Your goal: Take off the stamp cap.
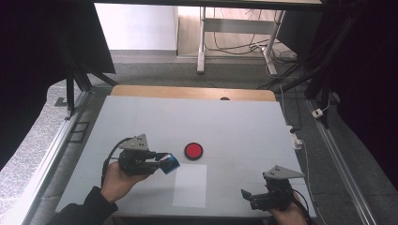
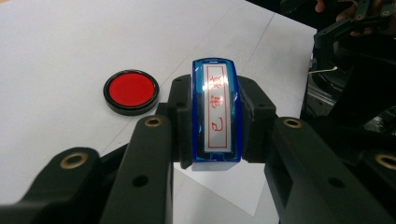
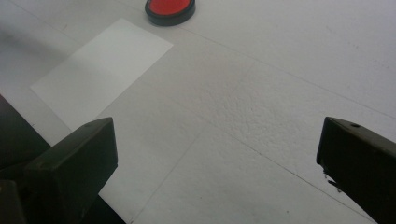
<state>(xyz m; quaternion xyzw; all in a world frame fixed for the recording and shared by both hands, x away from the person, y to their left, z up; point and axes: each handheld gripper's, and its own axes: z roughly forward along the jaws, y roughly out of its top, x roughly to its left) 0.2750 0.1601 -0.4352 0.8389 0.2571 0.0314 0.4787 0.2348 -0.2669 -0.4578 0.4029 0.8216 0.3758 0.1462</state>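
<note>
A blue stamp point(image 2: 216, 112) with a silver label in red characters sits clamped between the jaws of my left gripper point(image 2: 215, 121). In the high view that gripper point(image 1: 162, 161) hovers at the table's left middle, the stamp point(image 1: 171, 164) pointing right over the top left corner of a white paper sheet point(image 1: 190, 185). A round red ink pad point(image 1: 193, 150) in a black rim lies just beyond the sheet; it also shows as the ink pad point(image 2: 130, 91) and the ink pad point(image 3: 170, 9). My right gripper point(image 1: 248, 197) rests near the front right edge, jaws wide apart over bare table point(image 3: 219, 158).
The white sheet point(image 3: 100, 70) lies flat on the grey table top point(image 1: 234, 126). A wooden strip point(image 1: 192, 92) runs along the far edge. Dark frames and cables stand beyond the table on both sides.
</note>
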